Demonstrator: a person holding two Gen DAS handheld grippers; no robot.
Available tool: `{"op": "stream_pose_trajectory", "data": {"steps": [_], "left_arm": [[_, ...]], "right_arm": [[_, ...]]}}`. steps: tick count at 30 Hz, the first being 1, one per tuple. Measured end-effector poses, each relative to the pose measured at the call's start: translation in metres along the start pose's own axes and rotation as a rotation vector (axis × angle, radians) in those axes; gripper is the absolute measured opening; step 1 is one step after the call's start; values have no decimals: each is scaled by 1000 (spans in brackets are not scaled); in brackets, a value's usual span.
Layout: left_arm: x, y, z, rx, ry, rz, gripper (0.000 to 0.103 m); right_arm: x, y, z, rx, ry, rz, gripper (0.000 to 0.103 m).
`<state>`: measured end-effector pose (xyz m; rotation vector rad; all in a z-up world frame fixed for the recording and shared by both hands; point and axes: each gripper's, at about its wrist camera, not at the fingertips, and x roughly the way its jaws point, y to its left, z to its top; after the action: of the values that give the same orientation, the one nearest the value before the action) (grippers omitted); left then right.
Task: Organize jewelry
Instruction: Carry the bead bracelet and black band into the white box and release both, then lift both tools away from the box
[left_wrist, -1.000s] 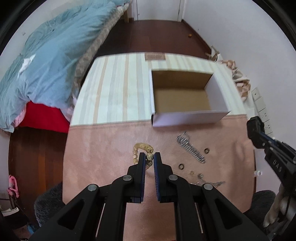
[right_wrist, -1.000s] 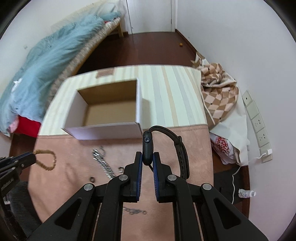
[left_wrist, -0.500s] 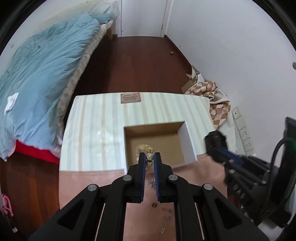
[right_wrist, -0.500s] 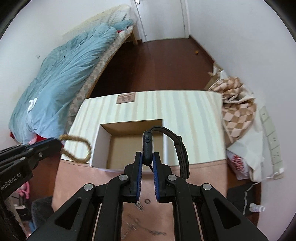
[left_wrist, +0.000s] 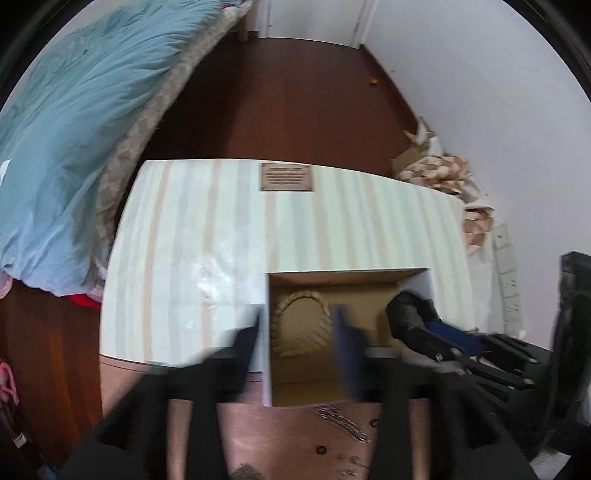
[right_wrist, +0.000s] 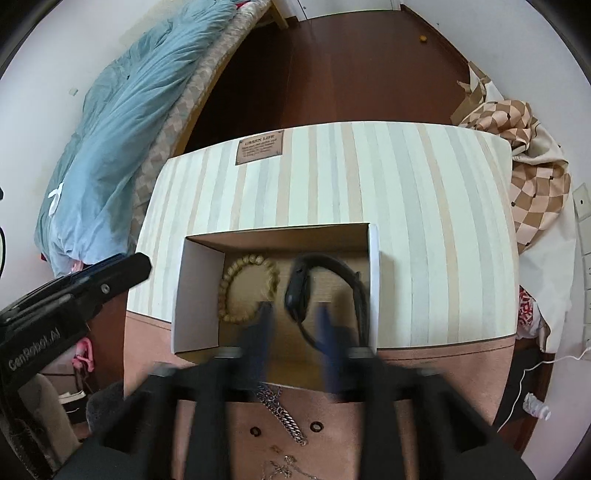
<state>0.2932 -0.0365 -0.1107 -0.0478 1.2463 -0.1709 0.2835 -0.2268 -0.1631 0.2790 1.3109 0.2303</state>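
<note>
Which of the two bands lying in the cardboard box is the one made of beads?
The tan beaded bracelet, lying at the left of the cardboard box. The black watch to its right has a smooth dark strap instead.

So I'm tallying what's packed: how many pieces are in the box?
2. A bead bracelet lies in the left half of the box, a black watch in the right half. Gripper fingers may hide something along the near wall.
</note>
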Motion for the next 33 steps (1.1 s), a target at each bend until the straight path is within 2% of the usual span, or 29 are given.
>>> {"op": "stream_pose_trajectory", "data": {"steps": [1, 3, 4, 6, 7, 10, 13, 23, 30, 33], "left_arm": [[-1, 1, -2, 1, -14, 11, 80], [-3, 1, -8, 16, -42, 46, 84], [-3, 2, -10, 19, -42, 57, 86], [-4, 4, -16, 14, -45, 91, 101], [-5, 5, -20, 13, -53, 103, 103], [-9, 7, -32, 19, -80, 137, 103], [-16, 8, -46, 19, -105, 158, 103], [-45, 7, -81, 9, -145, 182, 103], [-95, -1, -108, -3, -227, 212, 103], [-116, -4, -119, -10, -255, 201, 103]], "right_arm": [[-1, 0, 0, -1, -10, 5, 79], [-5, 2, -2, -10, -28, -2, 84], [-7, 3, -4, -22, -41, -39, 84], [-13, 7, -8, -52, -69, -105, 85], [-15, 9, -10, -64, -80, -140, 89], [-22, 12, -22, -88, -114, -244, 94], [-29, 10, -33, -84, -136, -292, 99], [-63, 14, -73, -67, -198, -329, 99], [-112, 32, -101, -75, -290, -334, 99], [-136, 42, -115, -83, -335, -334, 99]]}}
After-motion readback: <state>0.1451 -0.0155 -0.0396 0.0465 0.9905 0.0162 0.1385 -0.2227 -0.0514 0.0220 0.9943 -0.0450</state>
